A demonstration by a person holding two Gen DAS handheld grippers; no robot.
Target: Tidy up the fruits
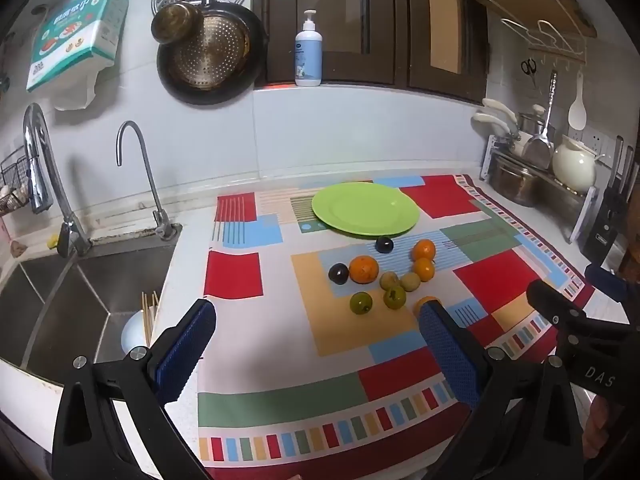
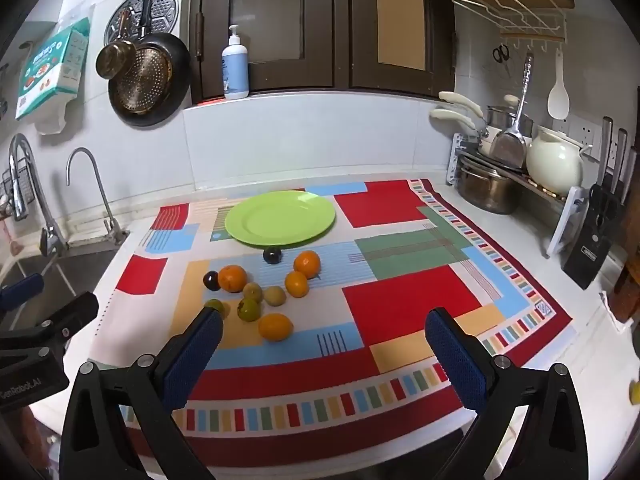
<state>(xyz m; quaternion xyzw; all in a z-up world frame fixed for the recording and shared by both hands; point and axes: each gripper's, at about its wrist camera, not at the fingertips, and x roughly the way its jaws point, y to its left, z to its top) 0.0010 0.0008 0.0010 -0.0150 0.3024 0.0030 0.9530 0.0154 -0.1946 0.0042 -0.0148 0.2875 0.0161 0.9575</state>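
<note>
A light green plate (image 1: 365,209) (image 2: 280,217) lies empty at the back of a colourful patterned cloth (image 1: 400,368) (image 2: 400,300). In front of it sits a loose cluster of fruit: several oranges (image 1: 363,269) (image 2: 232,278), two dark plums (image 1: 339,273) (image 2: 272,255) and several small green fruits (image 1: 361,303) (image 2: 249,309). My left gripper (image 1: 316,306) hovers open over the cloth's near left part, its right finger hiding part of one orange (image 1: 426,301). My right gripper (image 2: 324,316) is open too, just right of the cluster, with nothing between its fingers.
A steel sink (image 1: 80,292) with two faucets (image 1: 144,176) lies left of the cloth. A pot rack (image 2: 504,176), a cream teapot (image 2: 554,166) and a knife block (image 2: 592,240) stand at the right. A soap bottle (image 2: 235,68) stands on the window sill.
</note>
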